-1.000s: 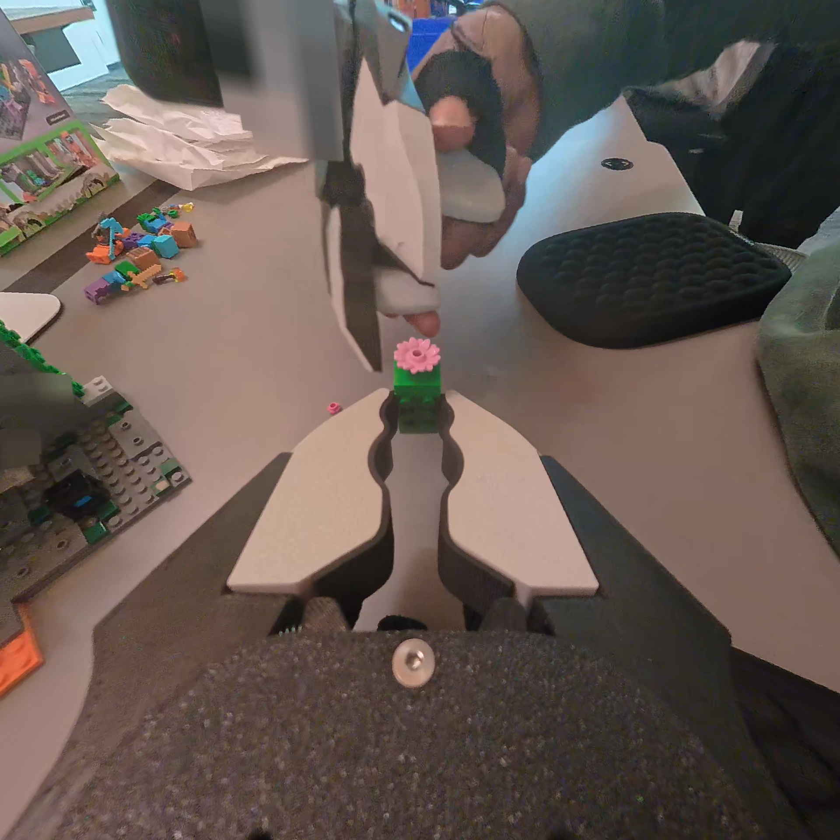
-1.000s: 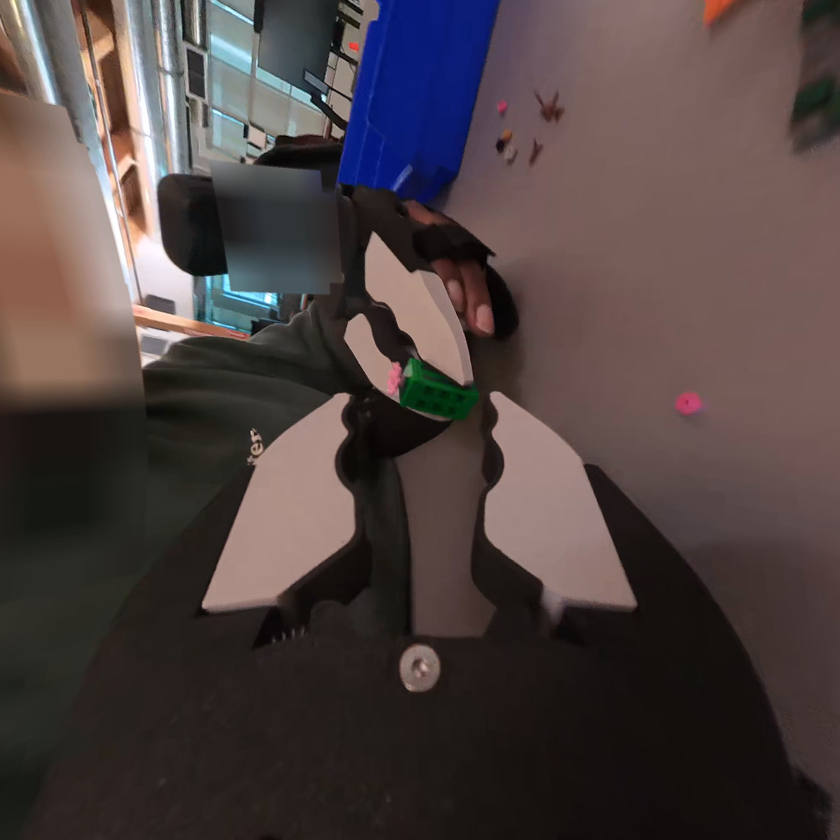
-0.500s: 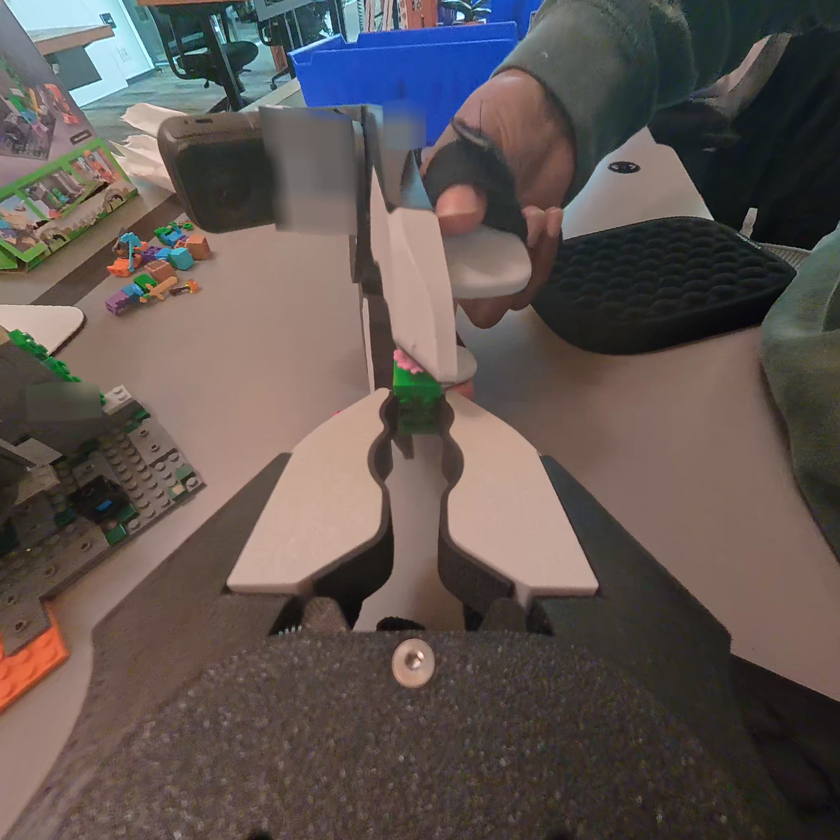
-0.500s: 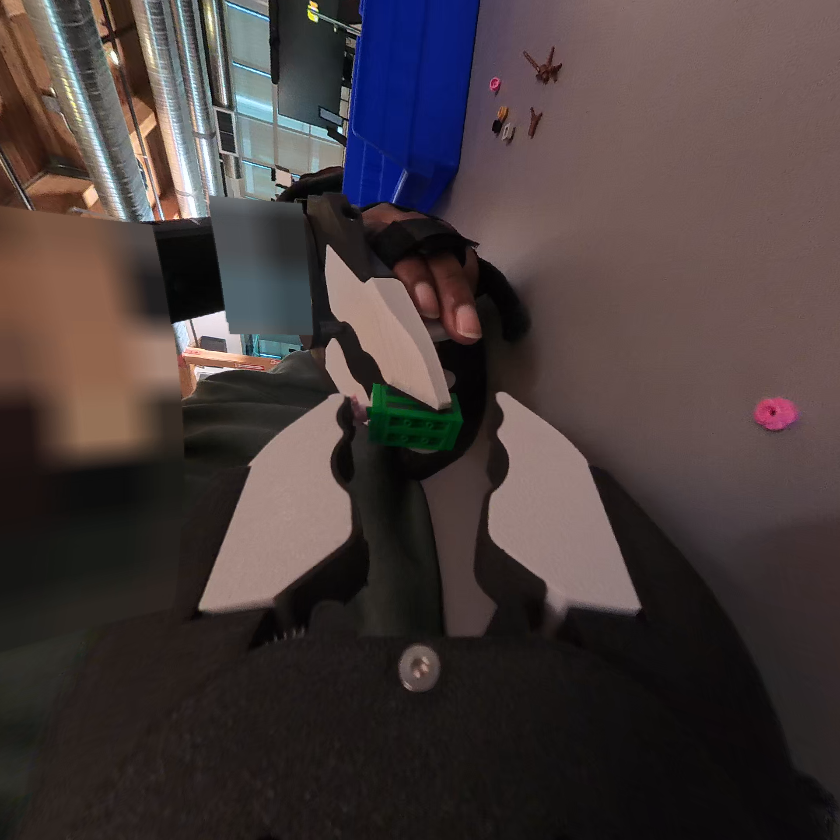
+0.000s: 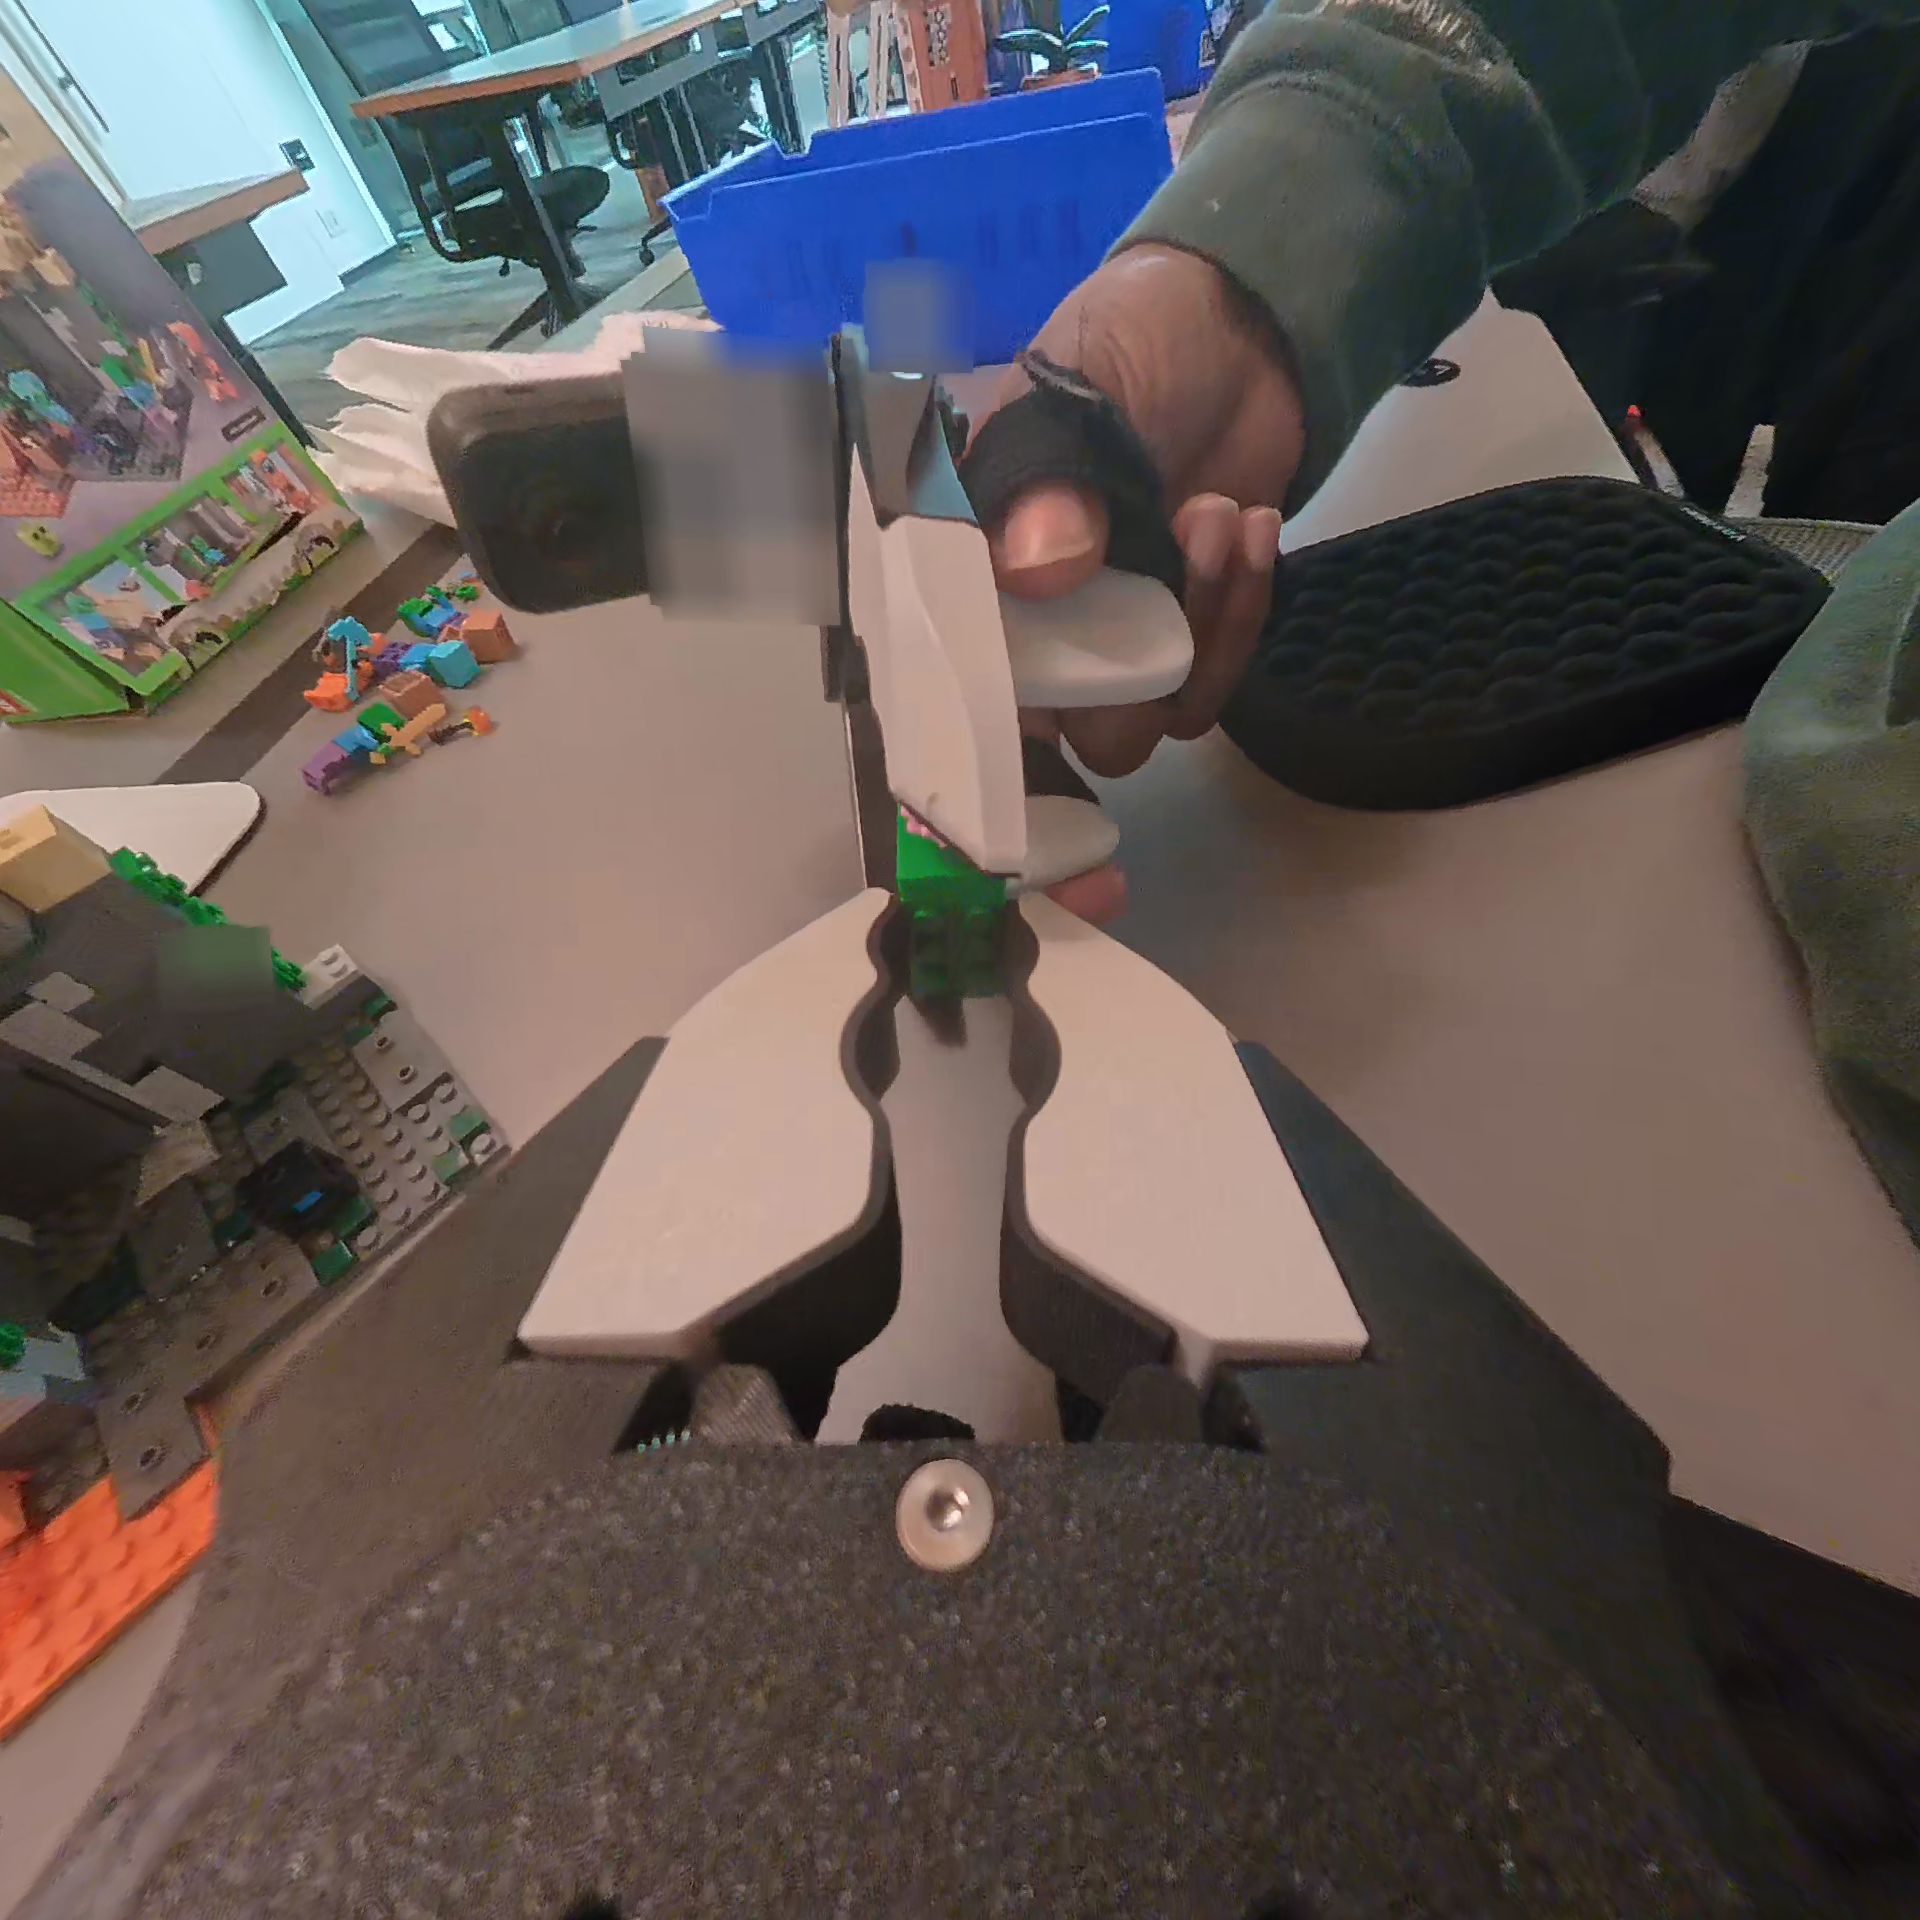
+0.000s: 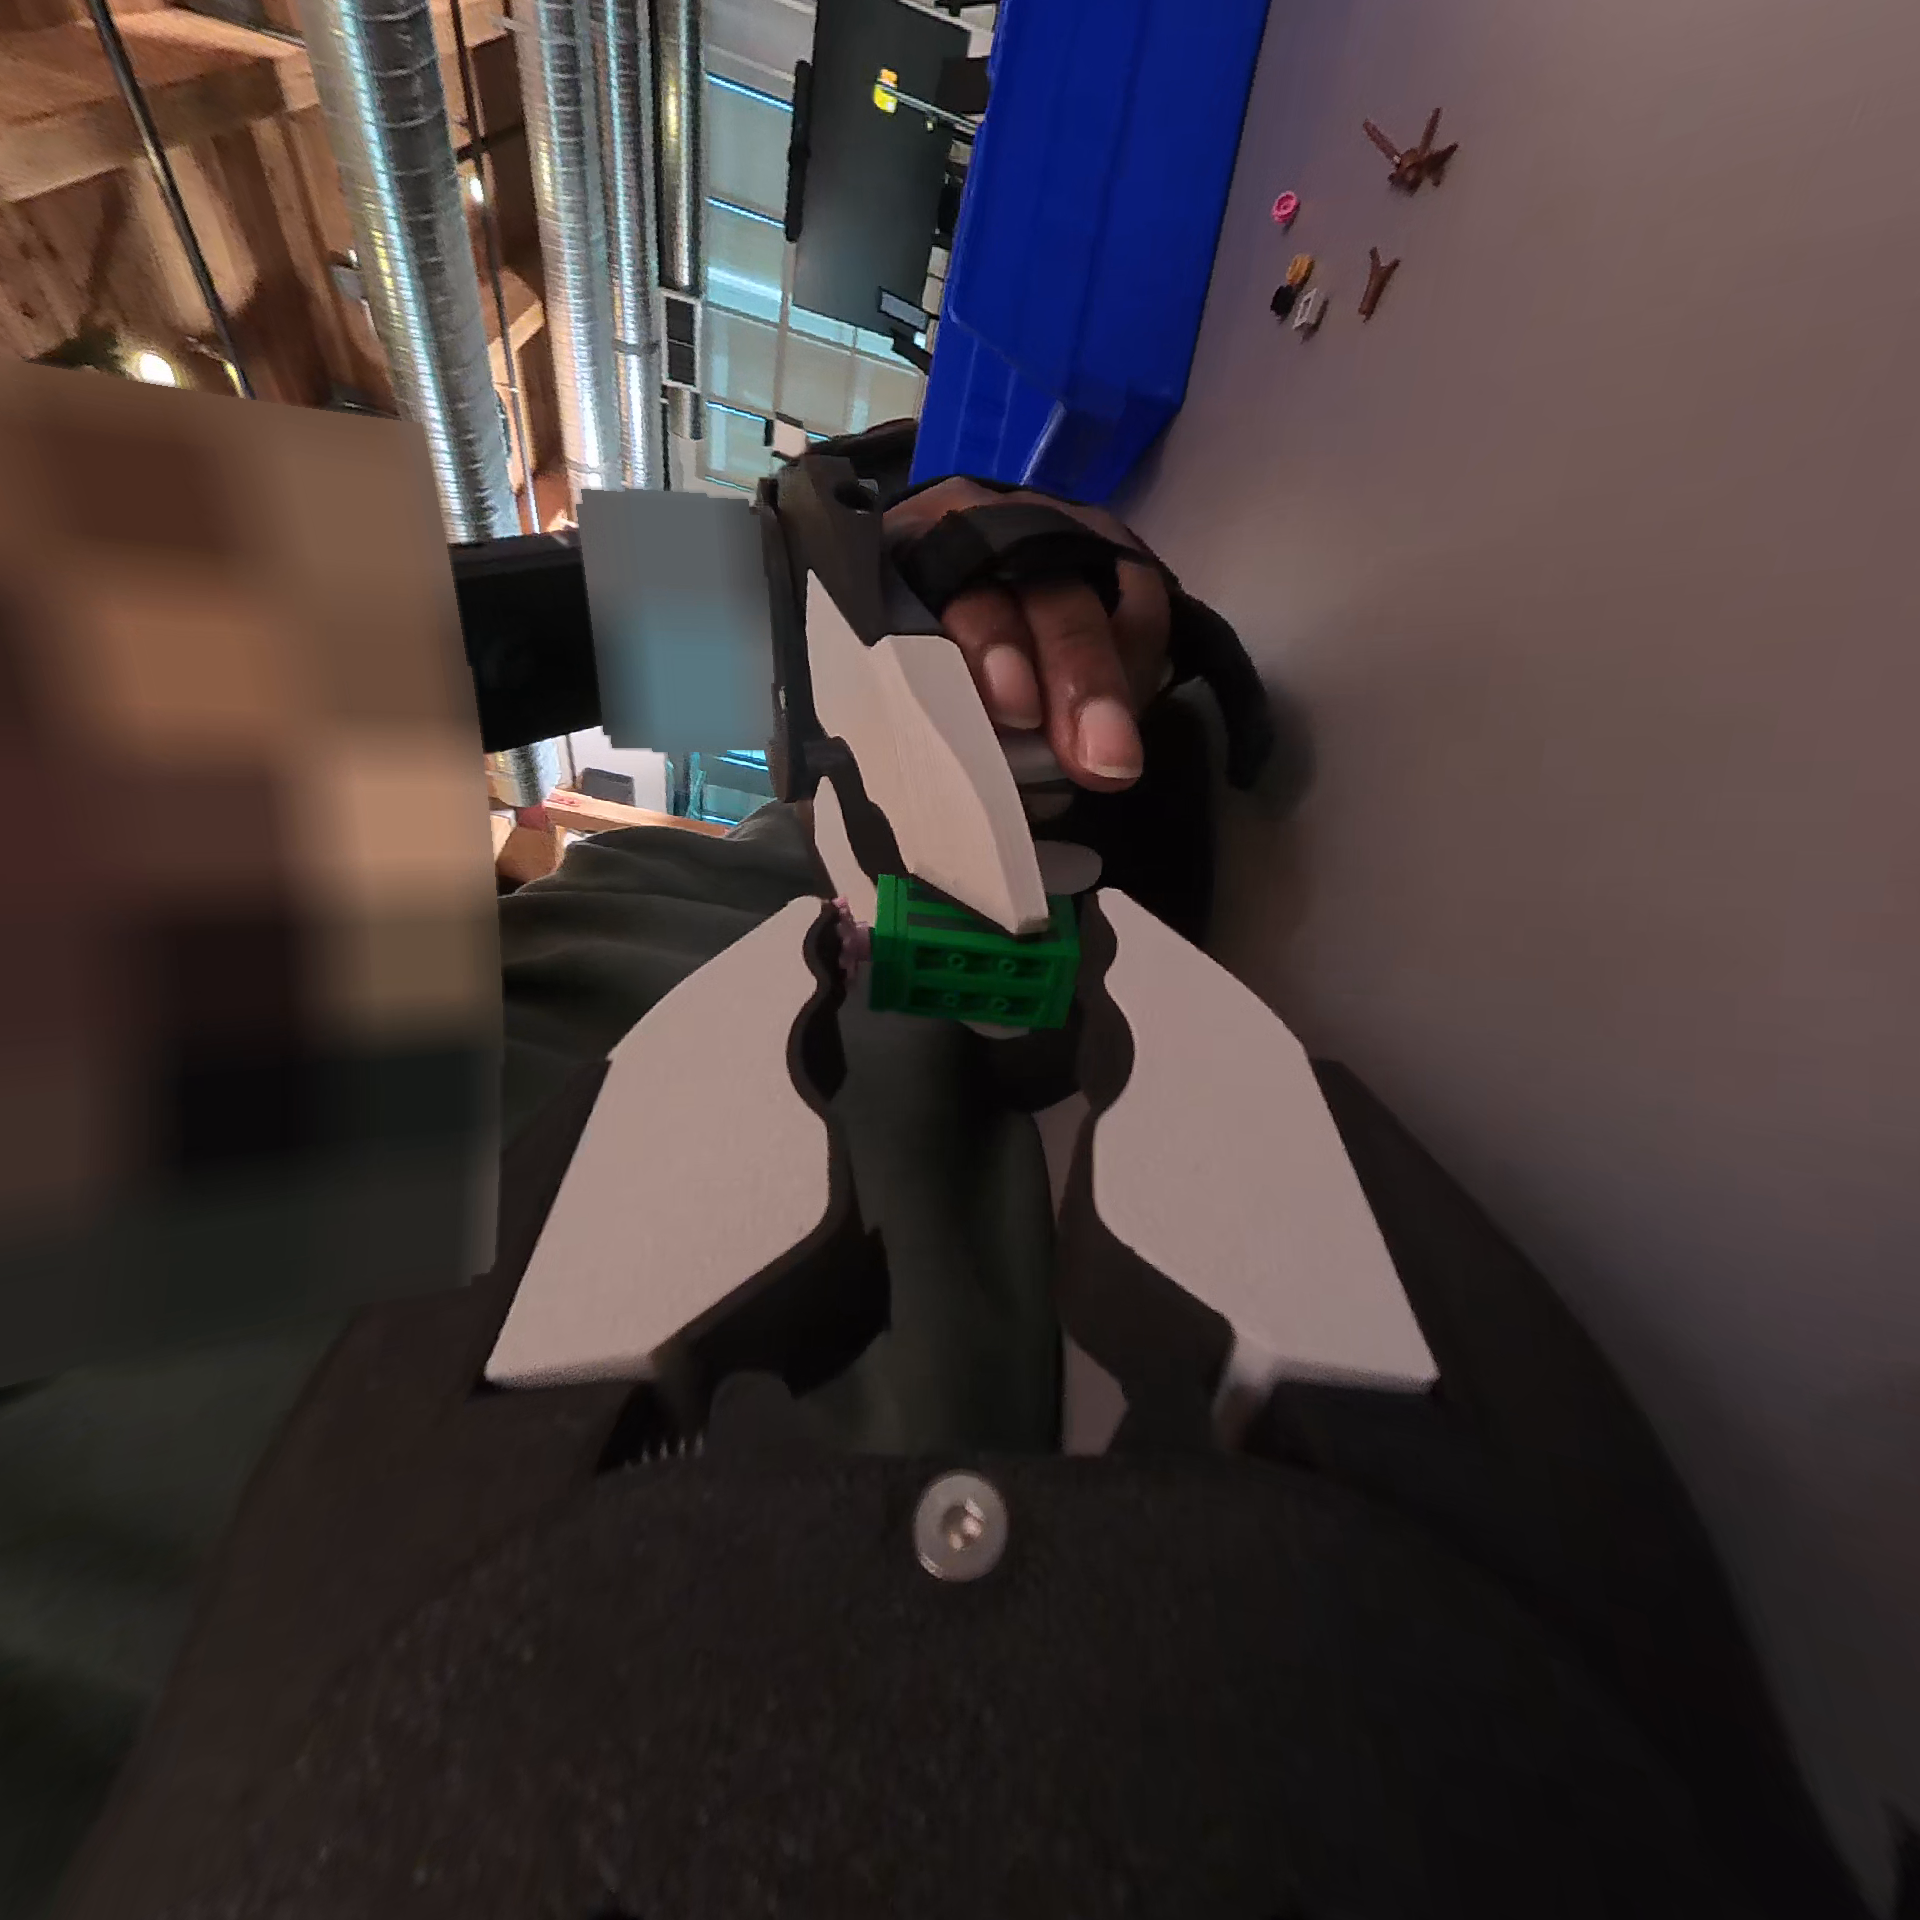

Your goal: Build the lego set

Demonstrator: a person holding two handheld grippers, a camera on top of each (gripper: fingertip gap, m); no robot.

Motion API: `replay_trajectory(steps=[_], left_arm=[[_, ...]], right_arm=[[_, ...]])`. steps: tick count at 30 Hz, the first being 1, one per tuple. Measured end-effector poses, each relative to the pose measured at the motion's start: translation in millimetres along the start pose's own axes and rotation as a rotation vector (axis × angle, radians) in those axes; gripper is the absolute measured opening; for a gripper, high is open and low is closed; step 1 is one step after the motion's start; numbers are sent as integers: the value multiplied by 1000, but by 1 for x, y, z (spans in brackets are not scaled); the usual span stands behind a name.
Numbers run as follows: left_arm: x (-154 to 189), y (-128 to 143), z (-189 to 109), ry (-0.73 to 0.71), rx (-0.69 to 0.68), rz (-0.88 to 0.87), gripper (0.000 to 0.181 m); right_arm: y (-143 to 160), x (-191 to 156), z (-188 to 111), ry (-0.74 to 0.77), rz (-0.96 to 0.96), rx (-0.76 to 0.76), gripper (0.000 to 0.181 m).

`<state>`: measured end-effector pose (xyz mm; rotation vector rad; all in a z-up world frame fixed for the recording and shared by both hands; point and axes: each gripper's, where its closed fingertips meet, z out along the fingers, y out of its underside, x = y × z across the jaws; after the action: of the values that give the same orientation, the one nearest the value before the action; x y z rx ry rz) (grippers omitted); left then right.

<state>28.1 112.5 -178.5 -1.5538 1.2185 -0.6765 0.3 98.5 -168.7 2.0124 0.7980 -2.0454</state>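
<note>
Left claw [image 5: 954,935] closed on green brick stack [image 5: 951,940], held above table [image 5: 644,831]. Right claw [image 6: 961,940] wide open, straddling that stack [image 6: 971,966], gripping nothing. Pink flower [image 6: 850,935] at the stack's end, seemingly only loosely seated. Risk: a squeeze off-centre, popping the flower loose or twisting the stack from the left claw's narrow tip hold. Spare pink flower [image 6: 1288,207] far off on the table.

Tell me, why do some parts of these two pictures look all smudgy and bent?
Left wrist view: the green brick between the left tongs is sharp, while the table edges curve from the wide lens. Right wrist view: the scene sits sideways, the pipes look soft, and square smudges were added afterwards.
</note>
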Motion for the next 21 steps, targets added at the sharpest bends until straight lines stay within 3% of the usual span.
replay_trajectory(steps=[15, 21], left_arm=[[8, -4, -1, 12, -2, 69, 16], [10, -17, -4, -39, 35, 162, 17]], right_arm=[[7, -5, 0, -46, -41, 53, 43], [8, -19, -1, -57, -215, 44, 44]])
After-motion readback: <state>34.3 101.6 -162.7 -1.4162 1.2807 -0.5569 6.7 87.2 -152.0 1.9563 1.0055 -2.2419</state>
